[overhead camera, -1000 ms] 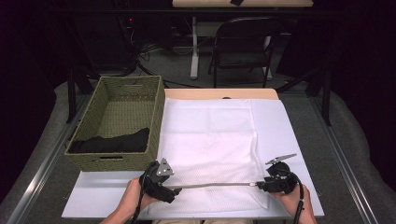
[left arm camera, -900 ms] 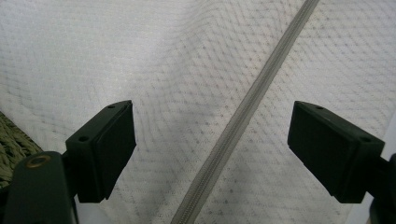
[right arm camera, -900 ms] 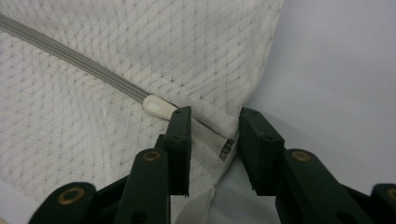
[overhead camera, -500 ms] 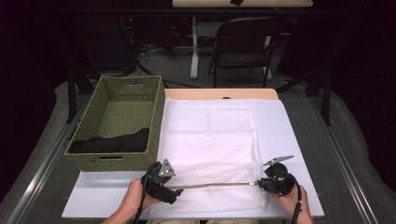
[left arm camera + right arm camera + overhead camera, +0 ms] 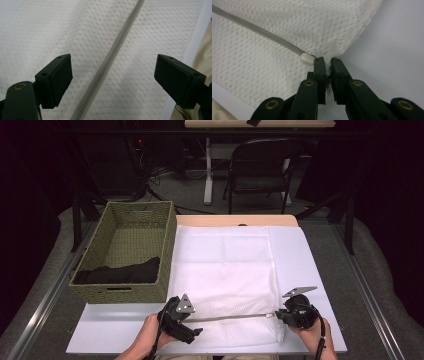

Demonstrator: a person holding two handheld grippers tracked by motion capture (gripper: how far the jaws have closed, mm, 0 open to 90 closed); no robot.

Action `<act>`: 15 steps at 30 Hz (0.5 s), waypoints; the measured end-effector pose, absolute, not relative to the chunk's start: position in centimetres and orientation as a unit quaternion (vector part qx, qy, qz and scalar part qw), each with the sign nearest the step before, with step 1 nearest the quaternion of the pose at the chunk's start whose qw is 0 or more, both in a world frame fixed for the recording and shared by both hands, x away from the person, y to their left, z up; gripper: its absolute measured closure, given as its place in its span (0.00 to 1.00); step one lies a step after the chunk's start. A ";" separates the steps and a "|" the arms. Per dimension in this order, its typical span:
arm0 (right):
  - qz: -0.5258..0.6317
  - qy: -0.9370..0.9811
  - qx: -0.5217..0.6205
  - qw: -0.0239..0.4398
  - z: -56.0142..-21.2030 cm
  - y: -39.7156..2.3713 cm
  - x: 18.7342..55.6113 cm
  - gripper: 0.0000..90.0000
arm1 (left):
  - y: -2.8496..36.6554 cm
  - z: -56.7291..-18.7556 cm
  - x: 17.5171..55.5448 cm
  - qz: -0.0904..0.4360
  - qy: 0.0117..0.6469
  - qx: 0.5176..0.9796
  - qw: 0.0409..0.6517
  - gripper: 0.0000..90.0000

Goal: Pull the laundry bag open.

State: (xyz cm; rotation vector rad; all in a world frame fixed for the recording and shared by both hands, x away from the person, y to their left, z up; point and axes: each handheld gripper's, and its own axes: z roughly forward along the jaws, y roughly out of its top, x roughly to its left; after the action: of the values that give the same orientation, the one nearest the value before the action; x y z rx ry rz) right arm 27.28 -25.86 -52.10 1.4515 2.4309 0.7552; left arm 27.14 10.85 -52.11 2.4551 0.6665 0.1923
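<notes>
White mesh laundry bag [image 5: 225,280] lies flat on a pale table cover [image 5: 310,260], spread from the middle of the table toward the person at 6 o'clock. A grey zipper [image 5: 230,318] runs across the bag's near edge, from 7 o'clock to 5 o'clock.

At 5 o'clock, the right gripper [image 5: 281,316] has just been closing. Its jaws now pinch a tuck of mesh at the bag's corner, right beside the zipper's white end cap [image 5: 307,57]; in the right gripper view [image 5: 327,65] the fabric puckers up between the pads. That corner looks anchored.

At 7 o'clock, the left gripper [image 5: 192,330] hovers over the other end of the zipper. In the left gripper view [image 5: 113,75] its jaws stand wide apart, with the zipper line passing between them and nothing pressed.

With one corner pinned, the likely next step is for the left gripper to close on the zipper's near end or pull, so the bag can be opened.

At 10 o'clock stands a woven green basket [image 5: 100,287] holding dark clothing [image 5: 120,271], probably meant for the bag. An empty chair [image 5: 262,170] stands at 12 o'clock, beyond the table.
</notes>
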 end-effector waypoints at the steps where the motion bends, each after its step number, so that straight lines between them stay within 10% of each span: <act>1: 0.259 0.824 0.493 0.103 -52.0 -25.8 27.2 0.92 | 10.5 -52.1 27.0 0.065 0.246 0.923 0.290 0.16; 15: 0.283 0.822 0.478 0.125 -50.8 -25.7 26.6 0.92 | 6.6 -51.6 27.2 0.044 0.196 0.935 0.292 0.17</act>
State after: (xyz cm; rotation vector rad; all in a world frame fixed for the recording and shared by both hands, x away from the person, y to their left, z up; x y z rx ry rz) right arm 26.64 -25.72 -50.80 1.3920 2.3950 0.8257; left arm 27.18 6.62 -51.62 2.4931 0.5214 0.1177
